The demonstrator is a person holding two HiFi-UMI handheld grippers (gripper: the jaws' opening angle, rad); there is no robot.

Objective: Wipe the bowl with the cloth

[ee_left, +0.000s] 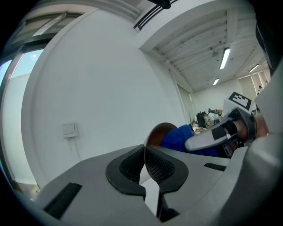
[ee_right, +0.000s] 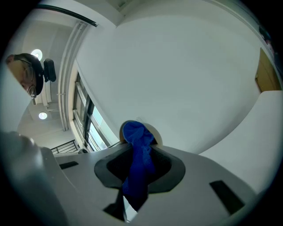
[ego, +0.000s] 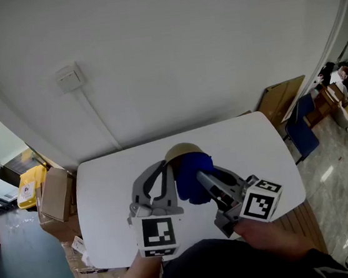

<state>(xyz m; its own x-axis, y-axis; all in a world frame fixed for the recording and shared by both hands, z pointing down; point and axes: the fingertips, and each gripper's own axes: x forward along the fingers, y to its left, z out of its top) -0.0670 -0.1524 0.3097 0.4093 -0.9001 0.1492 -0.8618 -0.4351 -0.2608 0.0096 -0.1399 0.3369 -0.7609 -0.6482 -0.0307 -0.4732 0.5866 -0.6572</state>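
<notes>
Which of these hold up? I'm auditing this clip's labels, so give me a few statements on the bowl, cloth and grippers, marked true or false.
1. The left gripper pinches the rim of the bowl. True.
2. The cloth is red. False: it is blue.
3. The right gripper is shut on the cloth. True.
4. The cloth is draped over the left gripper. False: it is bunched in the right gripper's jaws.

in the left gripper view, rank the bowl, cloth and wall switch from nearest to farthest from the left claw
1. bowl: its rim is pinched in the left claw, at the centre.
2. cloth: blue, just beyond, against the bowl on the right.
3. wall switch: far behind, at the left.
</notes>
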